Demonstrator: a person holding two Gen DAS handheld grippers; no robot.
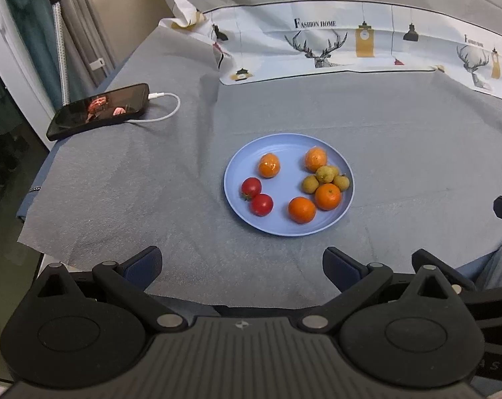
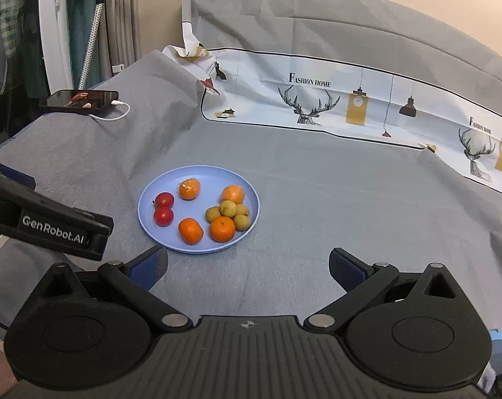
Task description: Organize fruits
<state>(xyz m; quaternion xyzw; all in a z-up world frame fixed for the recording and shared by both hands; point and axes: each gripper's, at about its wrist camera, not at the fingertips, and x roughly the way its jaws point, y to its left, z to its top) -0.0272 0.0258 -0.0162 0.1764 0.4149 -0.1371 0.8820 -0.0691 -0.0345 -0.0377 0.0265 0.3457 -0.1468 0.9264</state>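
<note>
Evidently both claws — left claw (image 1: 241, 266) and right claw (image 2: 247, 267) — are gaping wide, holding nothing; ahead the blue plate (image 1: 237, 163) is carrying mandarins (image 1: 302, 209) and tomatoes (image 1: 261, 204) — light, round, bruisable, likely needing gentle equator grips.

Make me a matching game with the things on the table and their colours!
Things:
1. plate
2. tomatoes
3. phone
4. cable

Colours:
A. white
B. red
C. black
D. blue

Pairs: 1-D, 2-B, 3-C, 4-A
</note>
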